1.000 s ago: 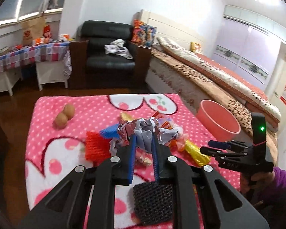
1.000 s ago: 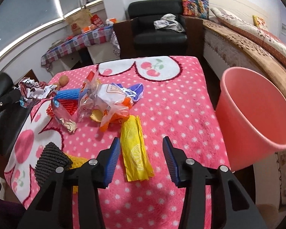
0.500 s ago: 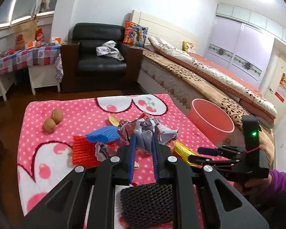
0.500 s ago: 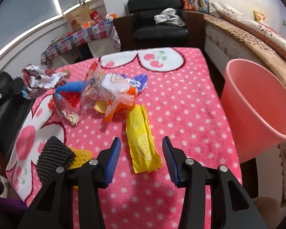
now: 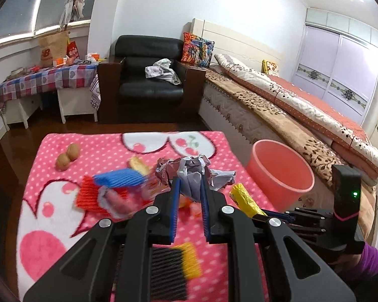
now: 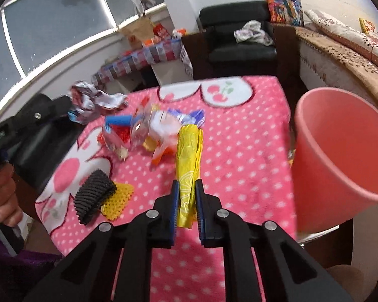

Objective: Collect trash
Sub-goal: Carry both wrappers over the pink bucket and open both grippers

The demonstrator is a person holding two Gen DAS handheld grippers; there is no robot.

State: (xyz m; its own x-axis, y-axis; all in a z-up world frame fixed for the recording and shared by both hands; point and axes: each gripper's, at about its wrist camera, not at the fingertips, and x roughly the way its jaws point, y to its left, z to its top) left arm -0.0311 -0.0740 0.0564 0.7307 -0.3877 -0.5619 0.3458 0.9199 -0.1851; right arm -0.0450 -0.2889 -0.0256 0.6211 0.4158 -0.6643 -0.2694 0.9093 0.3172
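Observation:
My left gripper (image 5: 190, 188) is shut on a crumpled silver-purple wrapper (image 5: 191, 173) and holds it above the pink dotted table (image 5: 50, 201); the wrapper also shows in the right wrist view (image 6: 95, 100). My right gripper (image 6: 186, 196) is shut on a yellow lemon-print wrapper (image 6: 187, 156), lifted off the cloth; it also shows in the left wrist view (image 5: 244, 198). The pink bin (image 6: 340, 146) stands off the table's right edge, also in the left wrist view (image 5: 279, 168). A pile of wrappers (image 6: 158, 128) lies mid-table.
Blue and red foam nets (image 5: 108, 186), a black net (image 6: 93, 196) on a yellow one (image 6: 118, 201), and two walnuts (image 5: 68, 156) lie on the table. A black armchair (image 5: 148, 75), a bed (image 5: 289, 110) and a side table (image 5: 45, 78) stand behind.
My right gripper has closed on the yellow wrapper and lifted it. My left gripper, still holding the crumpled wrapper, has risen and shifted toward the right.

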